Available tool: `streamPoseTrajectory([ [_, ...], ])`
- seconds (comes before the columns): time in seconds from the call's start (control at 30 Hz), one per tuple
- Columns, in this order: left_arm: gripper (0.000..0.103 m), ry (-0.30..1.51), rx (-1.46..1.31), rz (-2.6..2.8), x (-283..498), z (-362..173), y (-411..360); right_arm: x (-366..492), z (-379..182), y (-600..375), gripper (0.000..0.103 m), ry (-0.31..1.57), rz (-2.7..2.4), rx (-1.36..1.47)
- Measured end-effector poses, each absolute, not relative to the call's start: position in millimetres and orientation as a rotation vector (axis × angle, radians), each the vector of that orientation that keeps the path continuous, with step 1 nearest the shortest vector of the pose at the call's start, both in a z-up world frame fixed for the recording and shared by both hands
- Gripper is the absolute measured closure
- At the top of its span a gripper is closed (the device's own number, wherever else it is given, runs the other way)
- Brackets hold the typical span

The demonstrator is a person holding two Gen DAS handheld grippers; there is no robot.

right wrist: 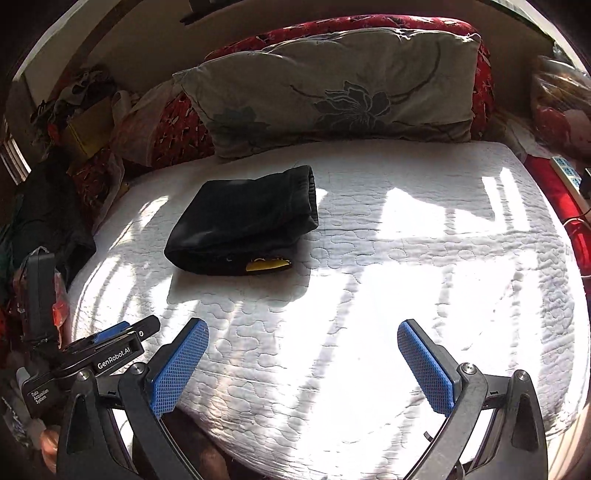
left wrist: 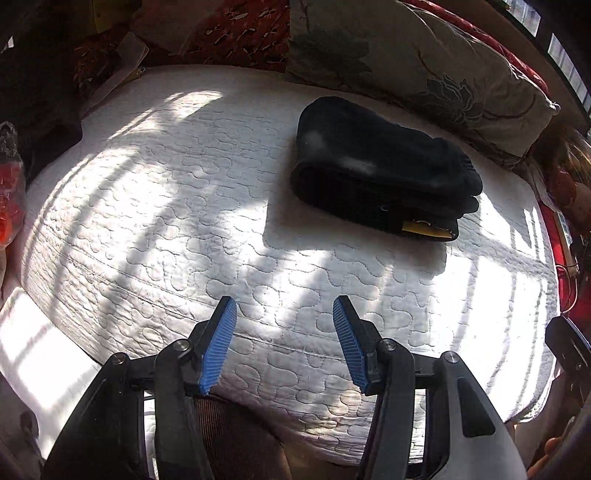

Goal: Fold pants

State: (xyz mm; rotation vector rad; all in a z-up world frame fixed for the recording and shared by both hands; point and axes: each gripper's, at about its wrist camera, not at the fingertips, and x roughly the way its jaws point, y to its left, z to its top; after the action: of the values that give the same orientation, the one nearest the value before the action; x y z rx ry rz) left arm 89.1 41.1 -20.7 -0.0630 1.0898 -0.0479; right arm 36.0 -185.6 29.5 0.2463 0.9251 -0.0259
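Note:
The black pants lie folded into a thick compact bundle on the white quilted mattress, toward its far side, with a yellow tag showing at the near edge. They also show in the right wrist view. My left gripper is open and empty, above the mattress's near part, well short of the pants. My right gripper is wide open and empty, near the front edge, with the pants ahead to its left. The left gripper's body shows at the lower left of the right wrist view.
A beige flowered pillow leans on red patterned bedding just behind the pants. Clutter of bags and clothes lies along the left side. A power strip and red cloth sit at the right edge.

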Motion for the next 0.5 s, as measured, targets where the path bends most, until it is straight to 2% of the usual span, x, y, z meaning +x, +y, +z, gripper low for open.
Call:
streamPoseTrajectory([
  [0.13,0.048,1.084,-0.032,-0.021,76,-20,38,18,29,-182,0.000,0.902,-0.051,0.243],
  [0.23,0.034,1.062,0.004,0.015,64,-19,34,12,26,-176,0.000,0.924,-0.068,0.213],
  [0.5,0.033,1.042,0.135,0.043,51,-20,20,0,19,-166,0.000,0.922,-0.125,0.123],
])
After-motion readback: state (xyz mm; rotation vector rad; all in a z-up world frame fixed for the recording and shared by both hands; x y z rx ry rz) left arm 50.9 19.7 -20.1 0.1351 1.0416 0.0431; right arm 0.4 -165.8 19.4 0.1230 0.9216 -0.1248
